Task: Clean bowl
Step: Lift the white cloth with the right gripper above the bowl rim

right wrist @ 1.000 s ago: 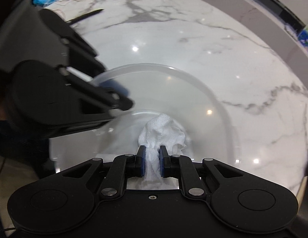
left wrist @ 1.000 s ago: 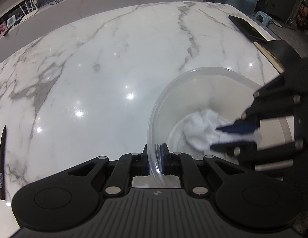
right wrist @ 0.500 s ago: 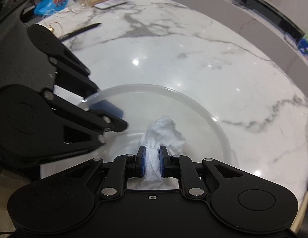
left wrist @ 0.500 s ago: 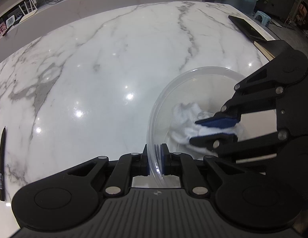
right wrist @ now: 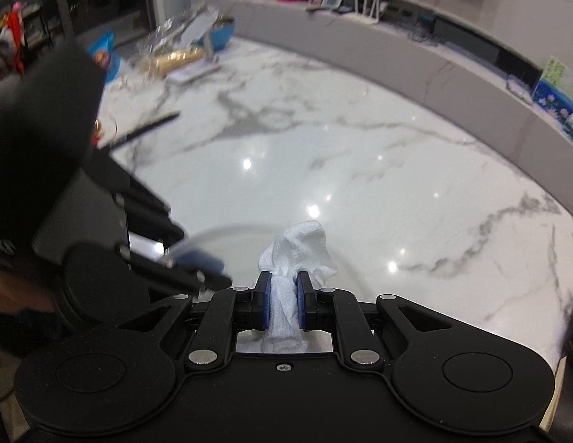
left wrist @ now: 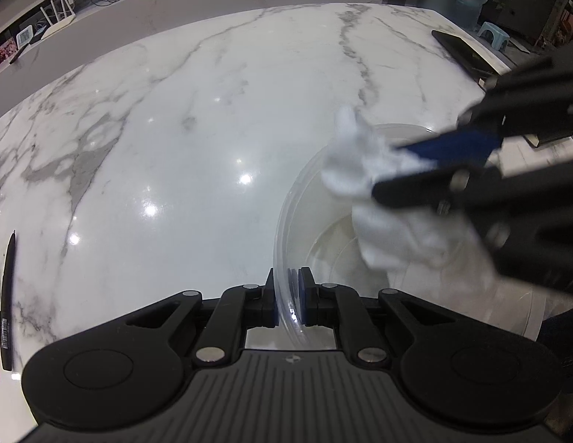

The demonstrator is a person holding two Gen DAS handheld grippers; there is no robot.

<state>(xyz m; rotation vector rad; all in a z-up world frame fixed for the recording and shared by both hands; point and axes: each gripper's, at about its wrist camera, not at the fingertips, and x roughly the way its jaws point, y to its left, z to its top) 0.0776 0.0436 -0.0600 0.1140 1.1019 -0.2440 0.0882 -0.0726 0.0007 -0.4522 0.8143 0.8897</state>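
**Cloth held above the clear bowl, rim pinned**

The left gripper (left wrist: pixel 288 297) is closed on the near rim of the clear bowl (left wrist: pixel 286 221), one blue pad on each side of the wall. The right gripper (right wrist: pixel 284 304) is clamped tight on a bunched white cloth (right wrist: pixel 297 247), which sticks up past its pads. In the left wrist view the cloth sits over the bowl's rim, blurred. The bowl rests on the marble table (left wrist: pixel 175 129). A black pen (left wrist: pixel 7 295) lies far left.
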